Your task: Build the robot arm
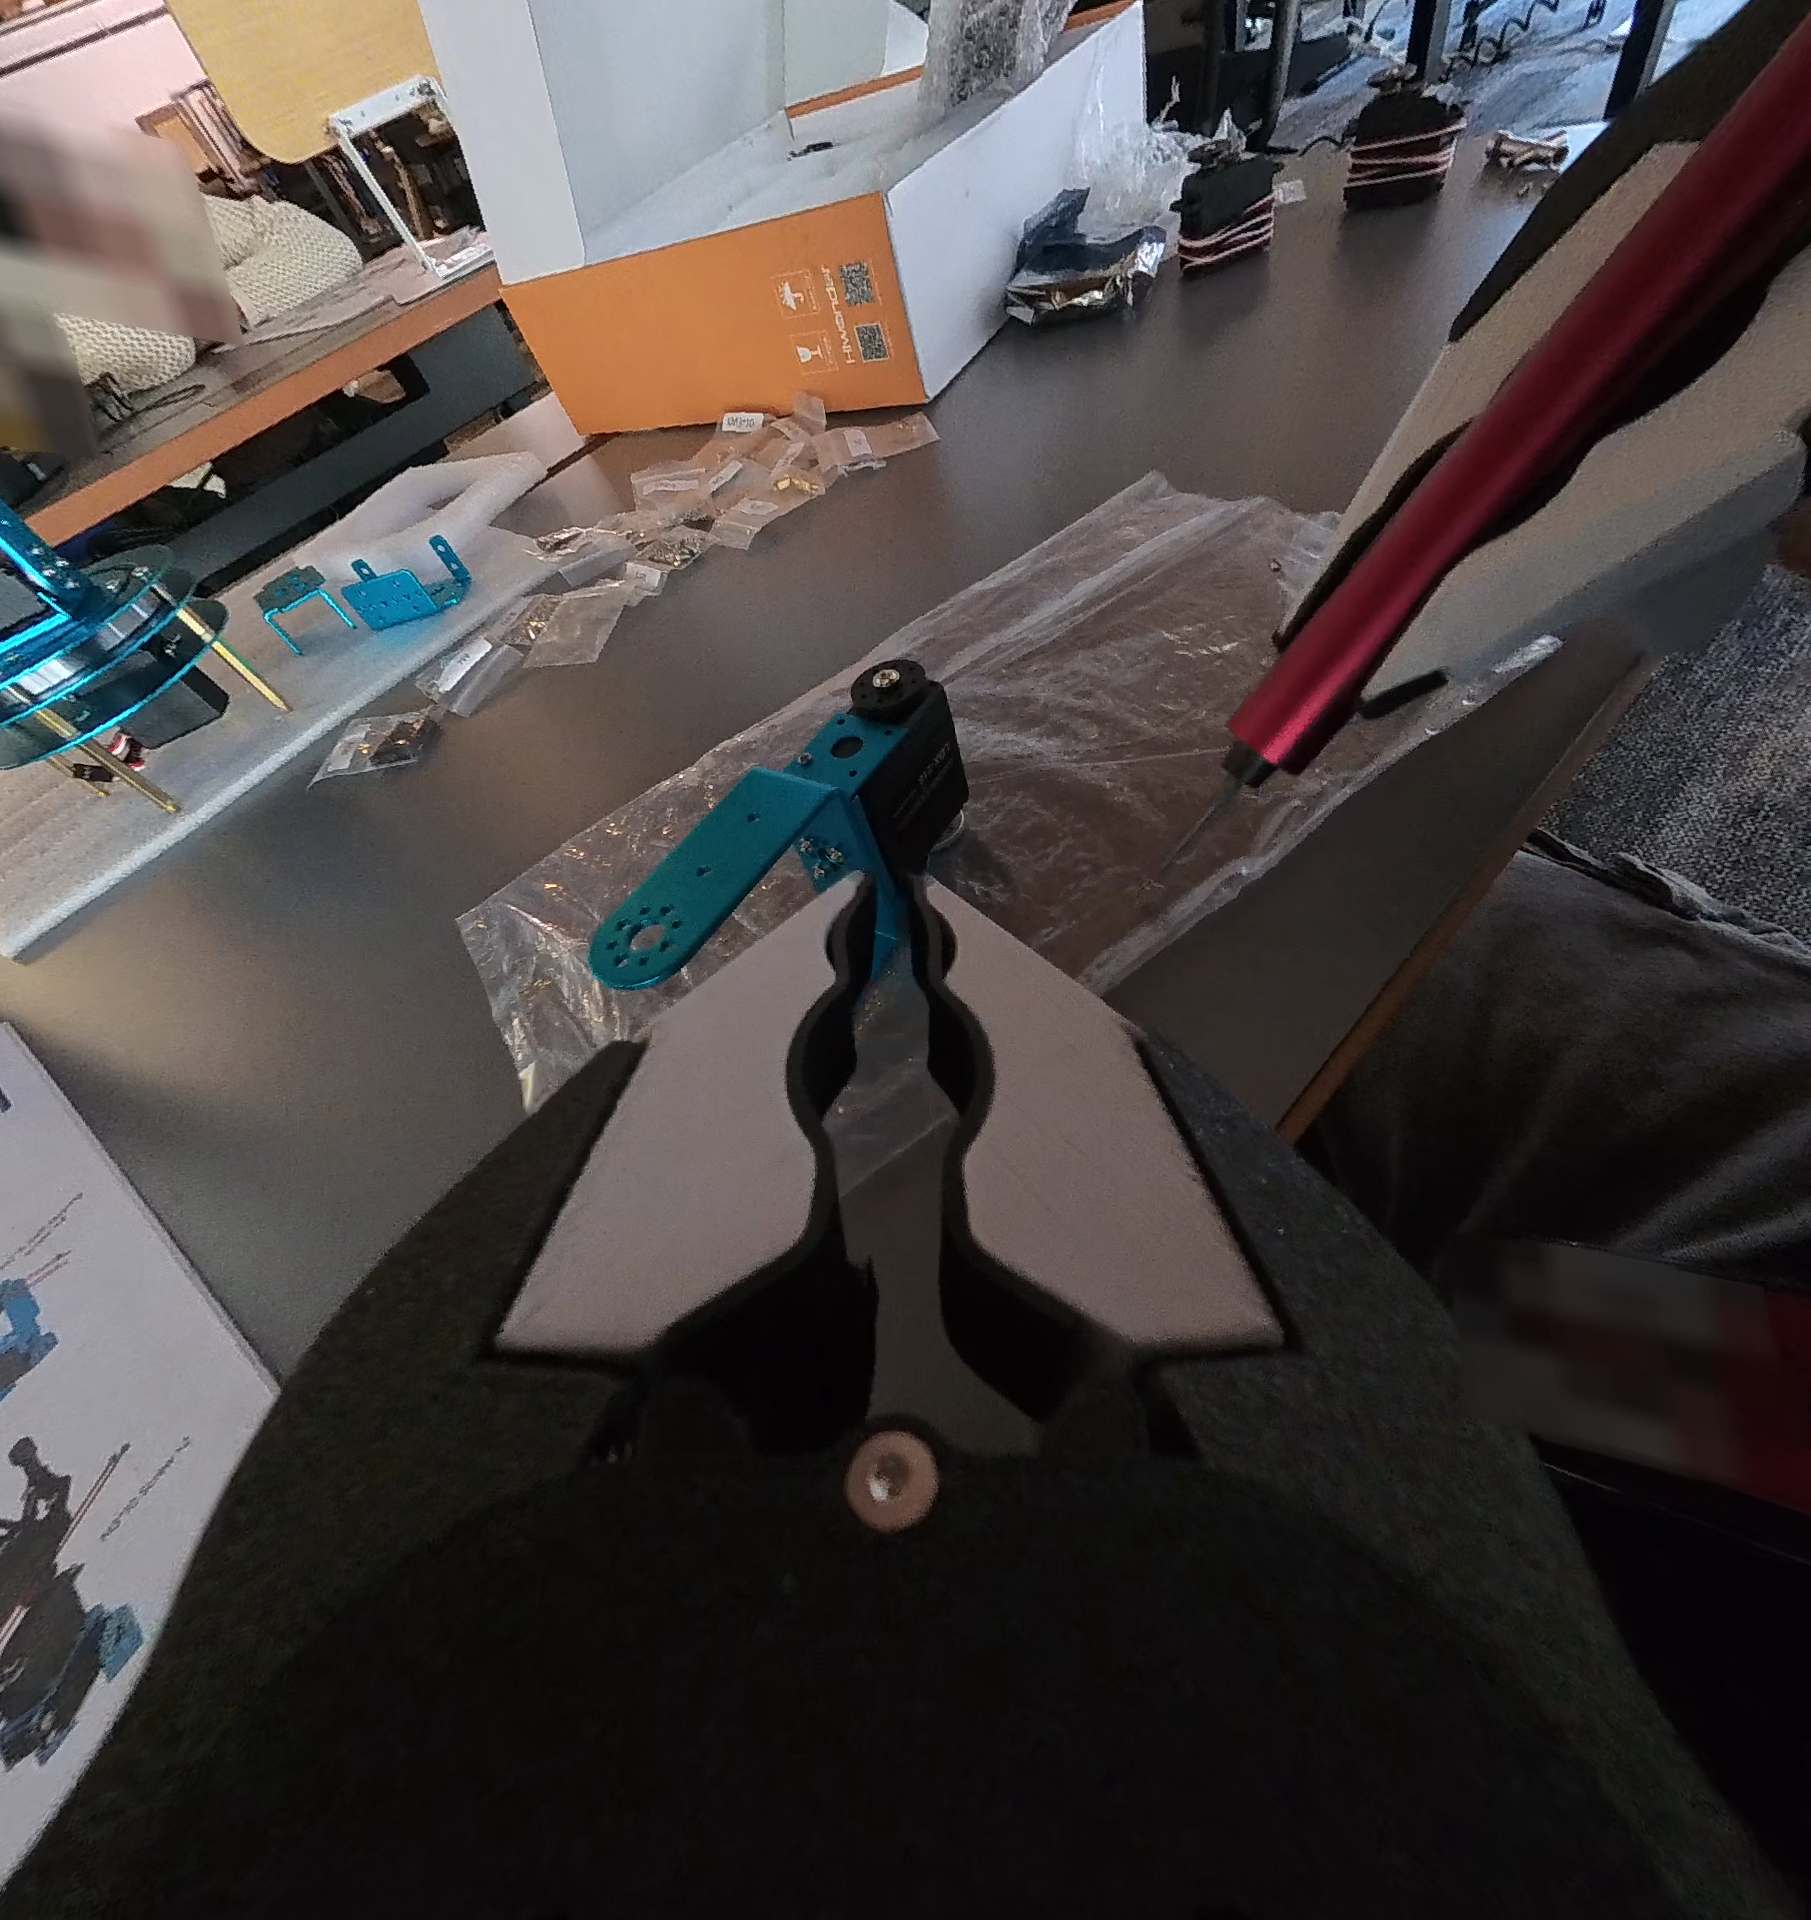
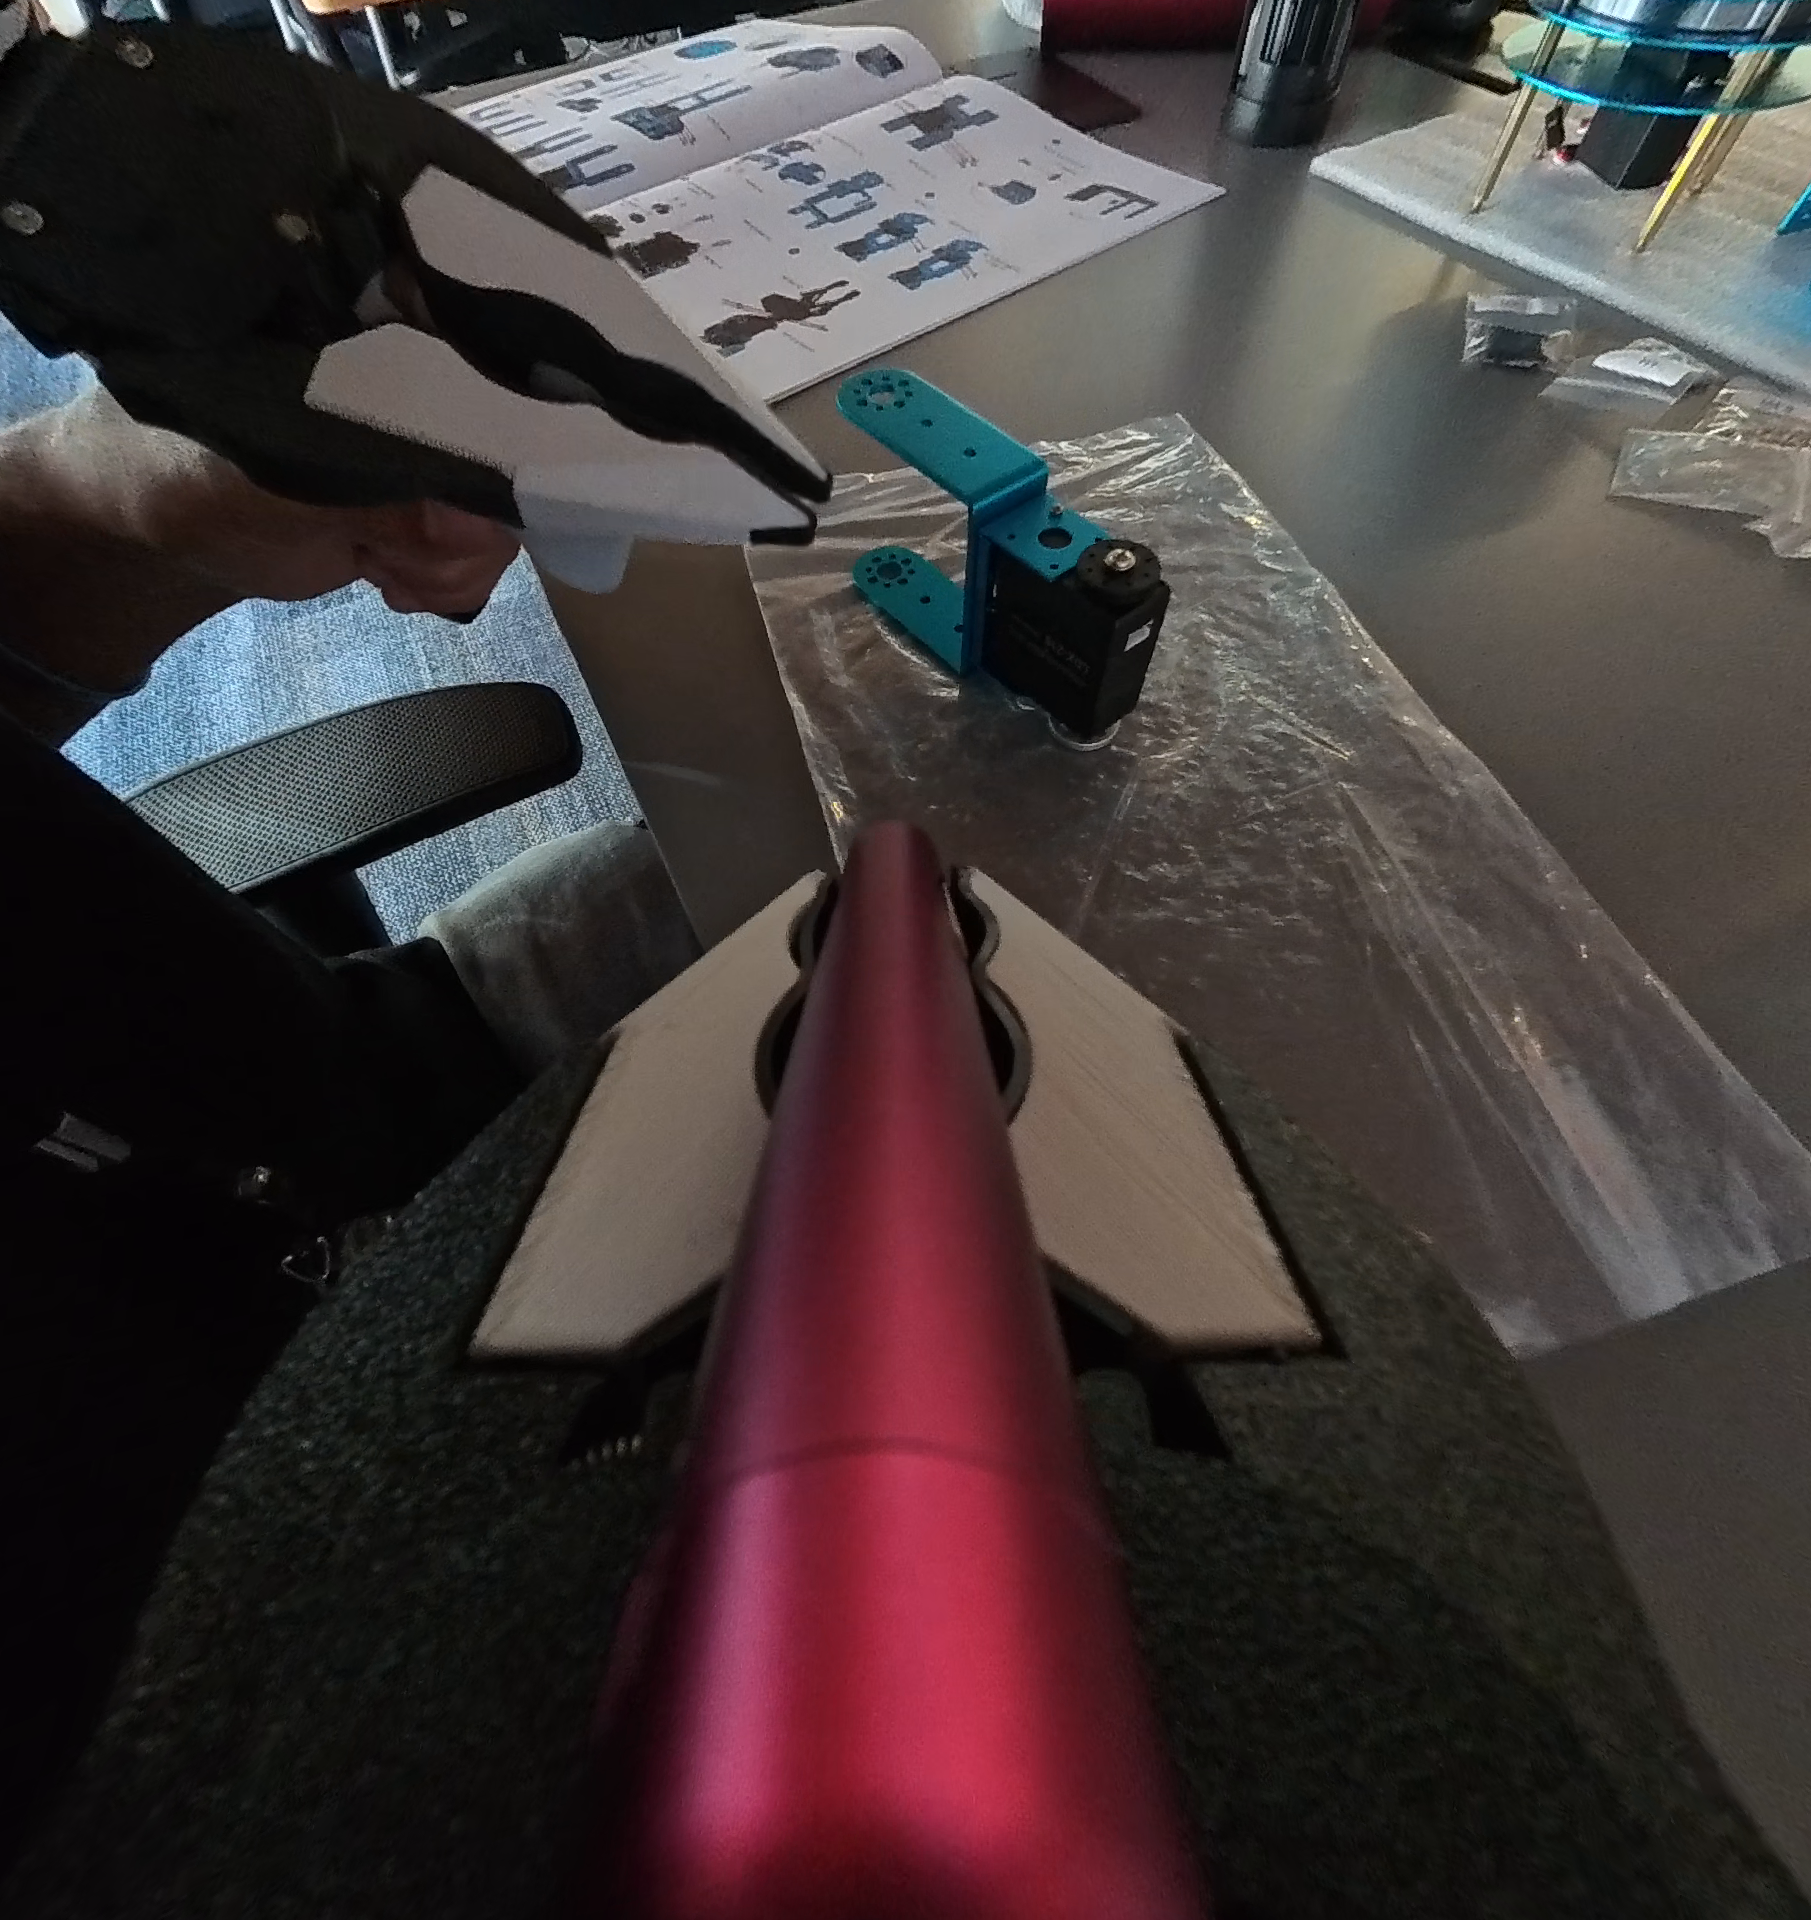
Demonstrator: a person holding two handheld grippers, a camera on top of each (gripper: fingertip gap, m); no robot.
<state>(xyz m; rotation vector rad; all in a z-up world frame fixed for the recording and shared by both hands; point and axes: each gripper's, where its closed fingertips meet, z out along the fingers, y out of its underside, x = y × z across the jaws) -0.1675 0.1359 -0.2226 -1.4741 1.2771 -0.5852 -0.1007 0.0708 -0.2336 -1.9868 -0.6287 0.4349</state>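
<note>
Table: a grey table (image 1: pixel 1140 416) with a wooden edge, cluttered across its width.
Far left: a round blue-and-brass assembly (image 1: pixel 59 644) stands on a white foam sheet (image 1: pixel 70 862); an open instruction booklet (image 2: pixel 839 197) lies at the near corner.
Left of centre: loose blue brackets (image 1: pixel 371 603) and a scatter of small clear parts bags (image 1: pixel 672 509).
Back: an open orange-and-white box (image 1: pixel 735 301), with black servos (image 1: pixel 1228 213) farther right.
Centre: a clear plastic sheet (image 2: pixel 1244 831) spread flat; on it a black servo (image 2: pixel 1072 639) joined to a blue U-bracket (image 2: pixel 942 447).
Room: another desk behind, a mesh chair (image 2: pixel 361 769) and grey carpet beside the table.
Left gripper (image 2: pixel 807 509): hovers just beside the bracket, tips nearly together with nothing between them; in the right wrist view it is clear of the bracket.
Right gripper (image 2: pixel 890 894): clamped around a red screwdriver (image 2: pixel 880 1351), angled downward.
Screwdriver tip: just above the plastic sheet, to the right of the servo and apart from it.
</note>
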